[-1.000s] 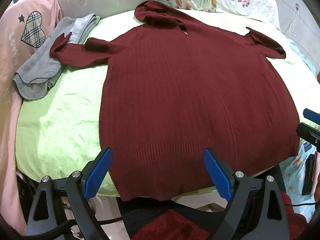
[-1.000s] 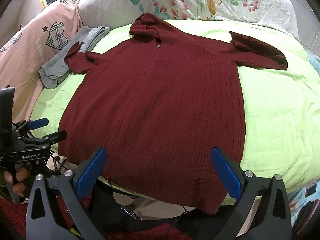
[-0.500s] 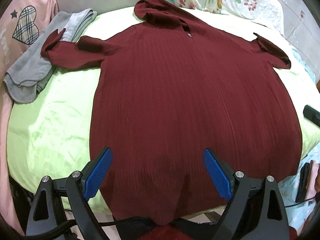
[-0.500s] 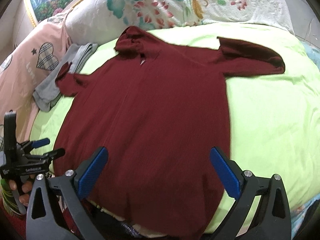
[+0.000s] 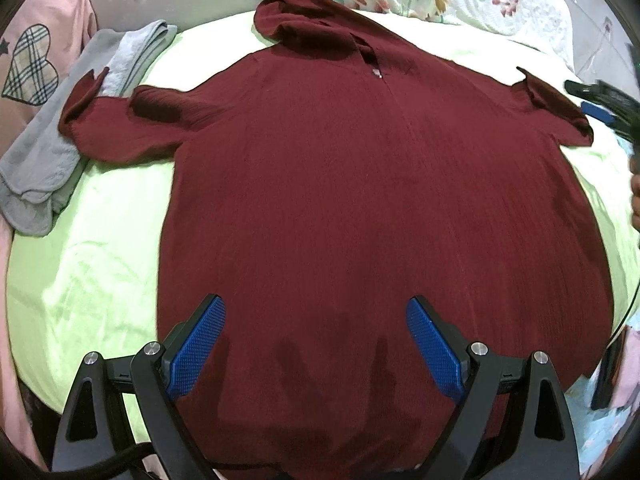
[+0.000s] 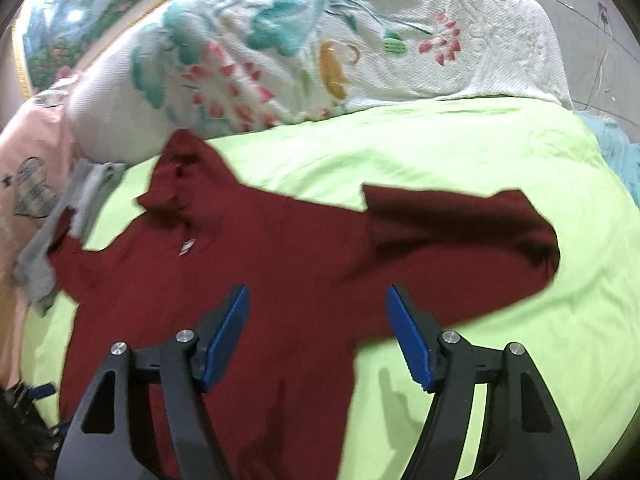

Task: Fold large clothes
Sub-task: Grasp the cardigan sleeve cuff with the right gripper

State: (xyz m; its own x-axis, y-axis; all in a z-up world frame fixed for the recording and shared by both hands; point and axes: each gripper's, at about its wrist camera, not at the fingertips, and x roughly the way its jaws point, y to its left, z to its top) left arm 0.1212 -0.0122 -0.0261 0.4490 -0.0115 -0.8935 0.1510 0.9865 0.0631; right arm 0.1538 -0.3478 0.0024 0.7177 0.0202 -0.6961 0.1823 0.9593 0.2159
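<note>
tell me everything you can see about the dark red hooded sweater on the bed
The dark red hooded sweater looks like ribbed knit. It lies flat and unfolded on the lime green sheet, hood toward the floral quilt, a small tag at the neck. Both sleeves are spread; one cuff rests on the grey garment. Neither gripper grips it.

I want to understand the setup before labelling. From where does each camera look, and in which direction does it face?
Left wrist: sits on the left gripper, over the hem of the maroon sweater, facing its hood; own open fingers show.
Right wrist: sits on the right gripper, facing the sweater's right sleeve; jaws closing, nothing between.
Shared: the sweater, green sheet, grey garment, floral quilt.
</note>
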